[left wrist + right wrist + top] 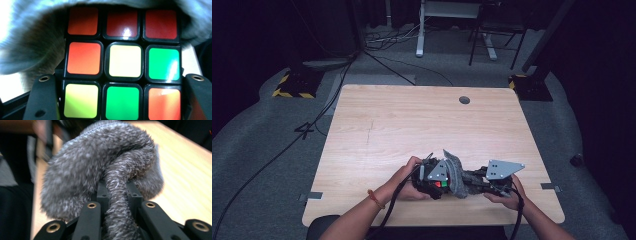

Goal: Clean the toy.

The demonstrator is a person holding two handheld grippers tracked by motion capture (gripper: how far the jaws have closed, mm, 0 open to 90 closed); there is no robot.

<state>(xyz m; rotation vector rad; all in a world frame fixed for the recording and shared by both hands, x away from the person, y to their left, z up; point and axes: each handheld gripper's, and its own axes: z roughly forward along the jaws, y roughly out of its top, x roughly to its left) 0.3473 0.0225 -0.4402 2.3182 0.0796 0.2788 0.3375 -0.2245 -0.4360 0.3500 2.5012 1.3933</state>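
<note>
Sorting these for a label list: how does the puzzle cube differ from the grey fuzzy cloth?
The puzzle cube is hard and glossy with red, orange, green and yellow squares; the cloth is soft, fuzzy and plain grey. The cube keeps flat faces; the cloth is bunched and folded. The left claw grips the cube, the right claw pinches the cloth. Both are held together over the table.

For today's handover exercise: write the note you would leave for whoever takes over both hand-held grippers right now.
Left hand-held gripper: shut on the cube, held near the table's front edge.
Right hand-held gripper: shut on the grey cloth, which drapes over the cube's top.
Done: cube and cloth both gripped and brought together.
Left: probably wiping or wrapping the cube; most of the face toward the left gripper's camera is uncovered.
</note>
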